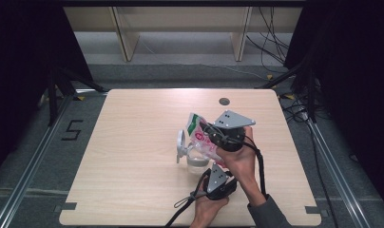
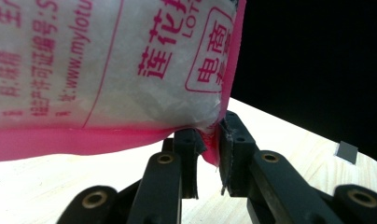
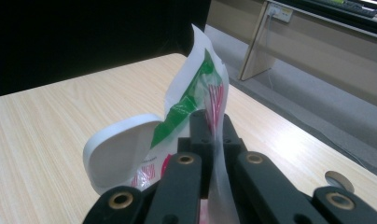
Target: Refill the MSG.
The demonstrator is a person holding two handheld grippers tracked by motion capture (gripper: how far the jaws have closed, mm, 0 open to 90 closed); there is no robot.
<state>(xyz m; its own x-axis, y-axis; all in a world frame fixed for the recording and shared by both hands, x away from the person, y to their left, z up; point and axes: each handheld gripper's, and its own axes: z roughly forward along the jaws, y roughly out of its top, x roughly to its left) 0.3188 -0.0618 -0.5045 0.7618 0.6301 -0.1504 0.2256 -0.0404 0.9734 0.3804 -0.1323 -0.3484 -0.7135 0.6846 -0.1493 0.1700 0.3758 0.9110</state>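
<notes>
On the high view, a clear jar (image 1: 196, 160) with a white flip lid (image 1: 180, 145) swung open to its left stands on the counter (image 1: 133, 142) a little right of centre. Tilted over the jar's mouth is a plastic pouch (image 1: 199, 133), white with pink and green print and red lettering. It hangs above the counter between the two sets of tongs.

The left tongs (image 1: 217, 183) sit nearest the person, just below the jar, held in a hand at the bottom edge. In the left gripper view the left tongs (image 2: 207, 154) pinch the pink sealed lower corner of the pouch (image 2: 107, 70); the black jaws stand slightly apart with the thin film caught between them, and the pouch's printed face spreads up and to the left.

The right tongs (image 1: 211, 135) lie farther up and right of the jar, under a grey three-cornered plate. In the right gripper view the right tongs (image 3: 213, 135) are pressed together on the pouch (image 3: 196, 88) at its edge, the film rising upright beyond the jaws, with the white lid (image 3: 121, 154) just to the left.

The counter is pale wood with a round cable hole (image 1: 224, 101) near its far edge. Beyond it lie grey floor, loose cables (image 1: 271, 42) and the legs of light wooden furniture (image 1: 126, 38), flanked by black drapes.
</notes>
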